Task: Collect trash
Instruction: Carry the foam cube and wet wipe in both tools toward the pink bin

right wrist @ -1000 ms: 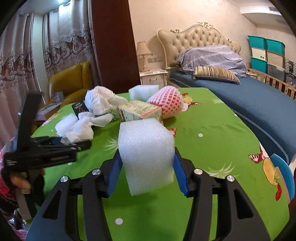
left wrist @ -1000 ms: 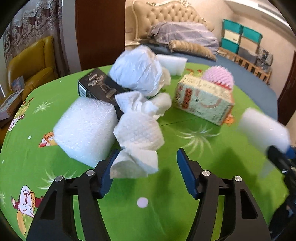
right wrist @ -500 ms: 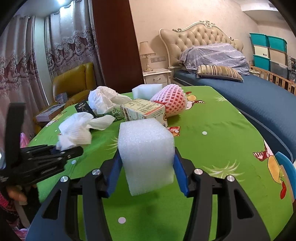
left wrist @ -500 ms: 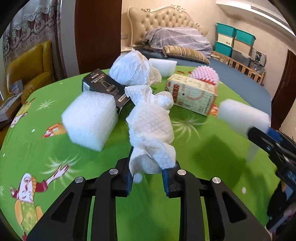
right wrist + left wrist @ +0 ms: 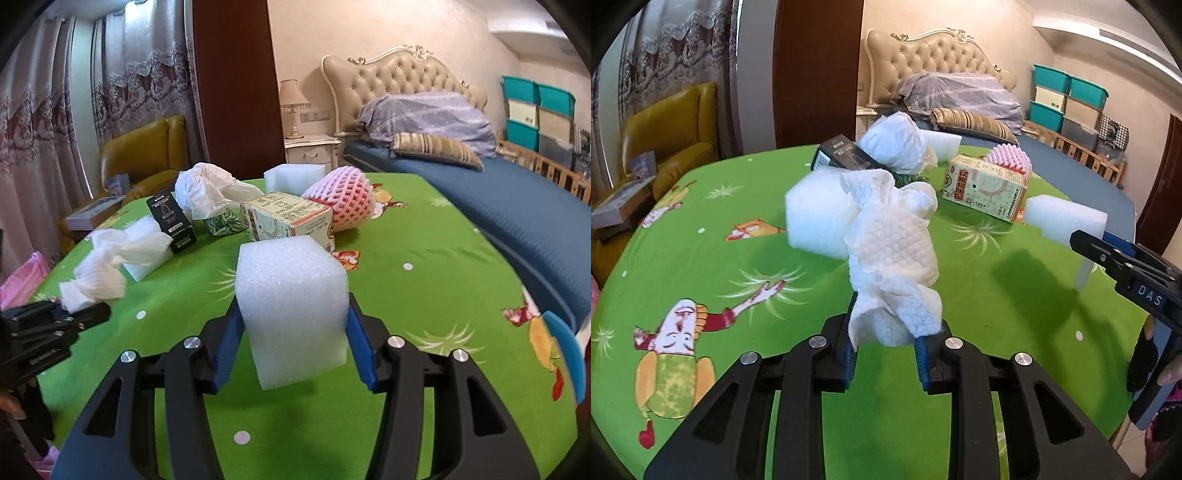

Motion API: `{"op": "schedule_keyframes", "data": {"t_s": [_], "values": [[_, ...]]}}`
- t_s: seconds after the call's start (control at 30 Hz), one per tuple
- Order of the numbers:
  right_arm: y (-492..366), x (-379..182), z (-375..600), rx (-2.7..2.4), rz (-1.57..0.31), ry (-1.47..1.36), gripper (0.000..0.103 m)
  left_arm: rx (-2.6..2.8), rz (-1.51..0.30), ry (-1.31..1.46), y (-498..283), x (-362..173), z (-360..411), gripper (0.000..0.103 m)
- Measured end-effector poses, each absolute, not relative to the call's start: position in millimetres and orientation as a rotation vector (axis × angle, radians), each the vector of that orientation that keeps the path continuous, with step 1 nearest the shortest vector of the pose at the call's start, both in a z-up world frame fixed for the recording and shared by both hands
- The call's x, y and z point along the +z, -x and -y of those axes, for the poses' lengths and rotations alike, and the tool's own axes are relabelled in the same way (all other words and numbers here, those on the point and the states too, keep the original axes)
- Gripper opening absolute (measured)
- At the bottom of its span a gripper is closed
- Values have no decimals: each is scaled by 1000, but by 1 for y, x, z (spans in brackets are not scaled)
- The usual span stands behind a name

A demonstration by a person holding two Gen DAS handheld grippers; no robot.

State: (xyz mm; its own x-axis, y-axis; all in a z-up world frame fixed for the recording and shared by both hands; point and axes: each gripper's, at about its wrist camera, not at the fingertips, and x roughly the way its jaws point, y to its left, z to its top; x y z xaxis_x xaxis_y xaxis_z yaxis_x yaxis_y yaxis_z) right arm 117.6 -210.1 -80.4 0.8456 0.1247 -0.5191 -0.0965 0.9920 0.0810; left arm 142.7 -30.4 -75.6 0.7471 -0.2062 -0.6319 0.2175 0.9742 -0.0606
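Left gripper [image 5: 884, 345]: fingers, spread a second ago, now pinch the crumpled tissue [image 5: 892, 254] (lifted off the table [image 5: 701, 258]).
Right gripper [image 5: 293, 343]: unchanged, clamping foam block [image 5: 291, 306].

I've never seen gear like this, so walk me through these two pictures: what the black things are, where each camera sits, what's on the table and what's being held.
No robot here: a person holds a hand-held two-fingered tool in each hand, each carrying a camera that looks along its fingers. The left tool is shut on a crumpled paper towel. The right tool grips a white foam block. Each tool also shows at the edge of the other's picture. On the green cartoon tablecloth lie another foam block, a black box, a white plastic bag, a printed carton and a pink foam net.
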Motion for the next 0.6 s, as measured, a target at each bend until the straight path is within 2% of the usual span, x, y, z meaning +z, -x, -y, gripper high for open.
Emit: {"op": "schedule_keyframes", "data": {"t_s": [0.6], "values": [[-96, -72, 147, 254, -537, 6, 51, -197, -606, -43, -109, -66, 1, 24]]}}
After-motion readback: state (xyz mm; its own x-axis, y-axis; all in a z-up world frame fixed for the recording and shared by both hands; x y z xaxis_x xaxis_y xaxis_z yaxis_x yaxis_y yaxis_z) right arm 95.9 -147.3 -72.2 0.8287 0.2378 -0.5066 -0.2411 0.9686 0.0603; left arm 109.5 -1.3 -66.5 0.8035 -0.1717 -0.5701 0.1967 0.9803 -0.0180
